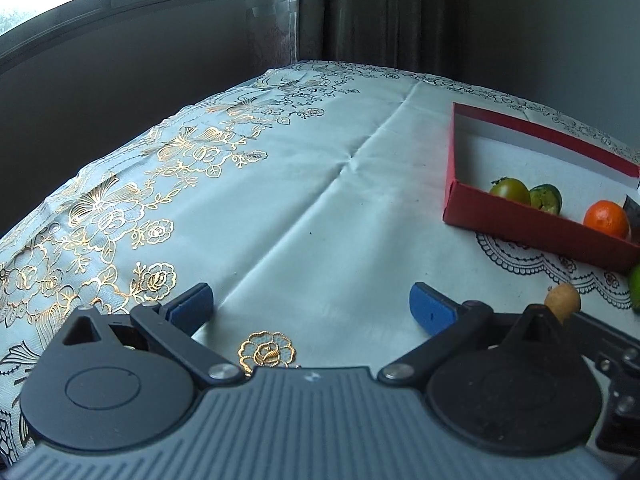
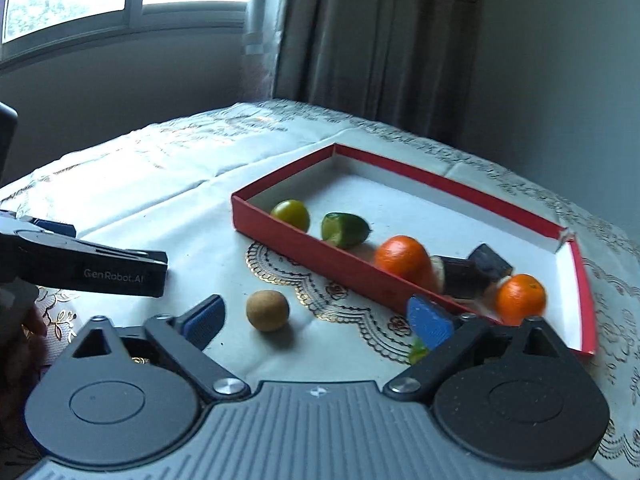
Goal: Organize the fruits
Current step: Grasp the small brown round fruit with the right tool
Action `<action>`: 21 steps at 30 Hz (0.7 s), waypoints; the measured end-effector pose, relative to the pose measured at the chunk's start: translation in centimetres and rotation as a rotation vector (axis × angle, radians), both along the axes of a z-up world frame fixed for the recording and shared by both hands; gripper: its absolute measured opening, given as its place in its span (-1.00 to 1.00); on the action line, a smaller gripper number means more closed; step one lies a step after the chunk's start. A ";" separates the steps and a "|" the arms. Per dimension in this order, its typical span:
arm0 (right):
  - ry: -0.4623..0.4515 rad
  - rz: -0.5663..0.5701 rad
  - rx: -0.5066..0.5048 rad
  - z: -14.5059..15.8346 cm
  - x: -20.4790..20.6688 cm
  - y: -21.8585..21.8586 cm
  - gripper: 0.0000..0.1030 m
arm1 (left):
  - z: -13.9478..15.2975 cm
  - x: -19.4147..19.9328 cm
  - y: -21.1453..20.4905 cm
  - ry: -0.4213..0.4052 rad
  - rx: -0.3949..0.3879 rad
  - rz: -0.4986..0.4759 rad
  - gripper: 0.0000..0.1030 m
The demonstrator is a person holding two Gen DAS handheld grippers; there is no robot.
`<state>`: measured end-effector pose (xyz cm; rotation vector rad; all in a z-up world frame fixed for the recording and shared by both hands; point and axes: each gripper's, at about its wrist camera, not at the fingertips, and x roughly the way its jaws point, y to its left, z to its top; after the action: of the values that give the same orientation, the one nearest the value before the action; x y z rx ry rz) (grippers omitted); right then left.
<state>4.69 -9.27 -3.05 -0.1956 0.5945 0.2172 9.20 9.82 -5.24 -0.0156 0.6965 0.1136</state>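
A red box [image 2: 280, 226] with a white inside lies on the pale tablecloth. In it are a round green fruit [image 2: 291, 215], a cut lime [image 2: 344, 229], two oranges [image 2: 404, 260] [image 2: 520, 298] and dark blocks [image 2: 472, 270]. A brown round fruit [image 2: 267, 311] sits on the cloth before the box. It lies within the span of my right gripper [image 2: 318, 316], which is open, and is nearer the left finger without touching it. My left gripper [image 1: 310, 304] stands open over bare cloth. The box [image 1: 452, 184] and the brown fruit [image 1: 562, 304] are to its right.
A green fruit [image 1: 634, 288] shows at the right edge, and a green bit [image 2: 417, 350] peeks from behind my right finger. The left gripper [image 2: 116, 250] reaches in from the left. Curtains, a wall and a window are behind the table. The cloth's edge drops off at left.
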 end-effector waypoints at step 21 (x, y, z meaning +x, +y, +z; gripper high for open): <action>0.096 0.091 0.049 -1.1 2.6 1.0 -0.28 | 0.0 0.0 0.3 0.004 -0.018 -0.001 1.00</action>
<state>7.32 -8.27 -4.13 -0.1654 0.6755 0.3308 9.19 10.09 -5.28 -0.0324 0.7020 0.1068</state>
